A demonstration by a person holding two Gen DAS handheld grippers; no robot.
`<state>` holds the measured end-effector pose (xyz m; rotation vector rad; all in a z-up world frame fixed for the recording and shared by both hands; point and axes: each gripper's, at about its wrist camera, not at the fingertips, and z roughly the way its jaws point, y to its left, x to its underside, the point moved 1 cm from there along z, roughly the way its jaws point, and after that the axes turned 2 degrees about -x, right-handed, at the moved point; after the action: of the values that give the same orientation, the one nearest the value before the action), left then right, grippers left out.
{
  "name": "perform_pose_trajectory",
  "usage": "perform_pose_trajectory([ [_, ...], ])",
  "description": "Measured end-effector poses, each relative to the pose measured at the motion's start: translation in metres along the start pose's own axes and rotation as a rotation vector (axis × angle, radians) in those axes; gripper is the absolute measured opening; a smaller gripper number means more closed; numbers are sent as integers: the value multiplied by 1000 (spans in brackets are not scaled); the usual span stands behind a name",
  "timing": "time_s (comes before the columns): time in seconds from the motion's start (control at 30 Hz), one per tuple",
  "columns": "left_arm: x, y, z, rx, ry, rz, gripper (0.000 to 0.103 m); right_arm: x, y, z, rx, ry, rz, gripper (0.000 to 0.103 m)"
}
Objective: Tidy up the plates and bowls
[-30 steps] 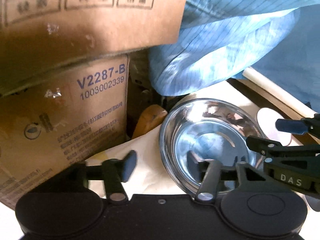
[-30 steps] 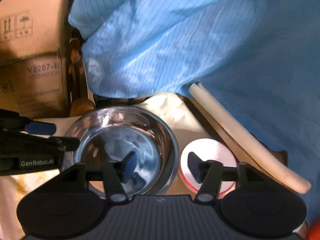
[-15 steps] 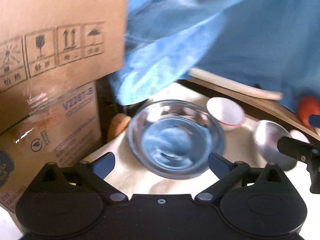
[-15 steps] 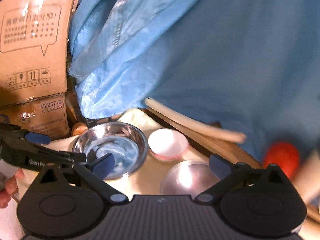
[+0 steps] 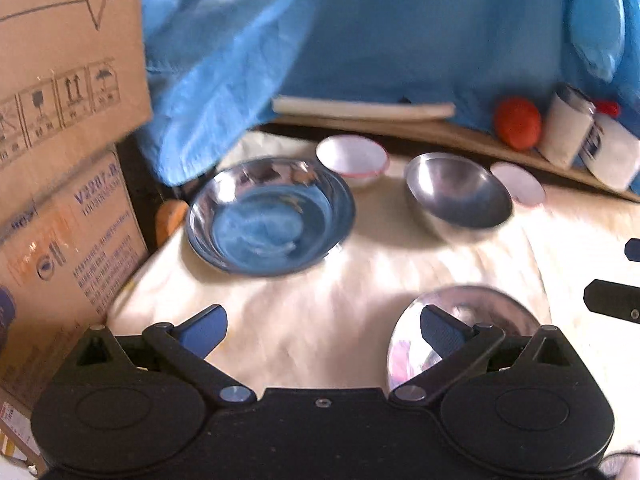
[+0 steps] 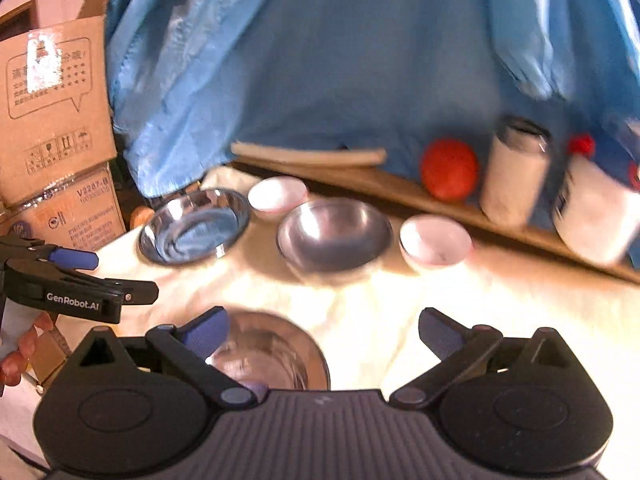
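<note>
A wide shallow steel dish (image 5: pixel 272 216) (image 6: pixel 194 226) rests on the cream cloth at the far left. Behind it sits a white bowl with a red rim (image 5: pixel 352 158) (image 6: pixel 276 196). To the right stand a deeper steel bowl (image 5: pixel 458 190) (image 6: pixel 334 236) and a second white bowl (image 5: pixel 518 188) (image 6: pixel 436 242). A third steel bowl (image 5: pixel 460 320) (image 6: pixel 272 356) lies nearest, partly hidden behind the fingers. My left gripper (image 5: pixel 322 322) (image 6: pixel 120 276) is open and holds nothing. My right gripper (image 6: pixel 322 326) (image 5: pixel 616 276) is open too, above the cloth.
Stacked cardboard boxes (image 5: pixel 60 160) wall in the left side. Blue fabric (image 6: pixel 340 60) hangs along the back. A pale rod (image 6: pixel 308 156), a red ball (image 6: pixel 448 174) and two white containers (image 6: pixel 516 176) sit on a wooden ledge at the back right.
Both grippers have opened wide and pulled back from the shallow steel dish. The other bowls, the ball and the containers have come into view.
</note>
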<state>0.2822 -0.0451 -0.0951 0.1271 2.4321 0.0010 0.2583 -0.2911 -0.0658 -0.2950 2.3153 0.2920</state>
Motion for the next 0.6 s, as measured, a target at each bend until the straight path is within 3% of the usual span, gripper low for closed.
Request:
perform_pose_trajectory([
  [0.37,19,-15,-1,51,61,49,102,24,-11,-7,41,95,75,103],
  [0.6,27,-18,4,55,104,65,102,34,-11,-6,25,136,103,103],
])
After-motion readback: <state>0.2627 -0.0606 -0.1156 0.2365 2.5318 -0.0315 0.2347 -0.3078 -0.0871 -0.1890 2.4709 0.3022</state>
